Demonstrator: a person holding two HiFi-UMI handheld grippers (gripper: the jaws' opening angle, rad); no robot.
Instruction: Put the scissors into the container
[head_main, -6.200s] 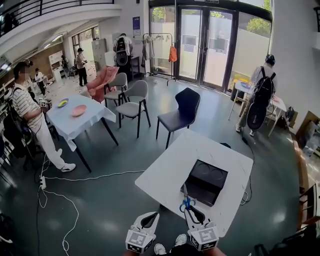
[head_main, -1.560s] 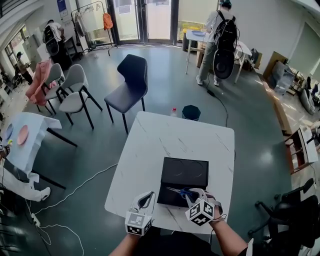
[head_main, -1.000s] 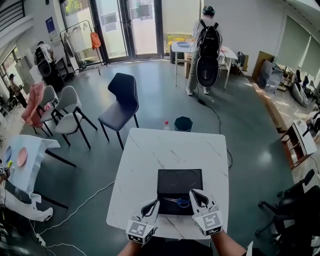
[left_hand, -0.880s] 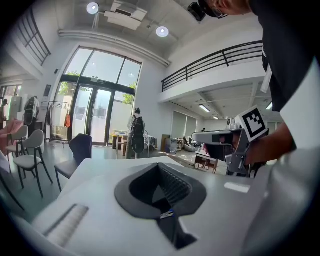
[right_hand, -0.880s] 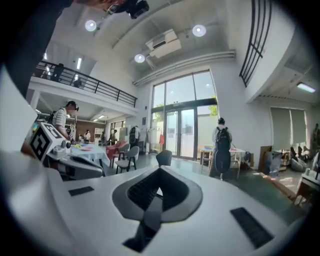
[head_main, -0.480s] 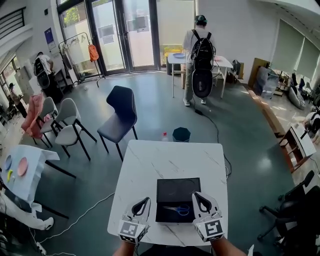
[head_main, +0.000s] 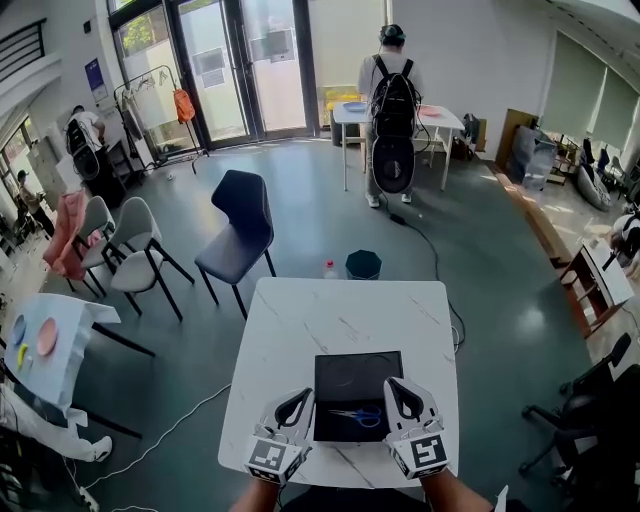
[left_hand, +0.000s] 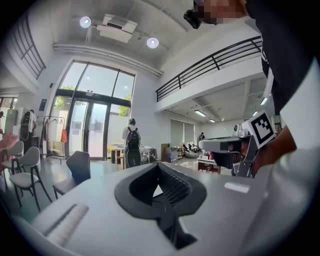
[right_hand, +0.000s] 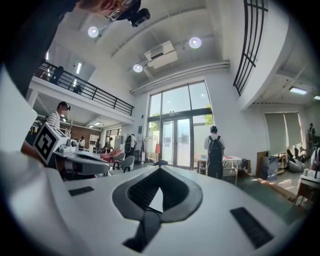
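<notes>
Only the head view shows the scissors (head_main: 357, 413): they lie flat inside the container (head_main: 355, 372), near its near edge. The left gripper (head_main: 298, 402) is just left of the container and the right gripper (head_main: 398, 392) is at its right edge. White table (head_main: 300, 320) spreads beyond the far edge. In the left gripper view, the left gripper (left_hand: 159, 166) has its jaw tips pinched together, holding nothing. In the right gripper view, the right gripper (right_hand: 160, 170) is likewise closed and empty.

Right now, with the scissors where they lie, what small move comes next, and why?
Probably just draw both grippers back: the scissors lie inside the black container, and the left gripper and right gripper both look shut on nothing.
</notes>
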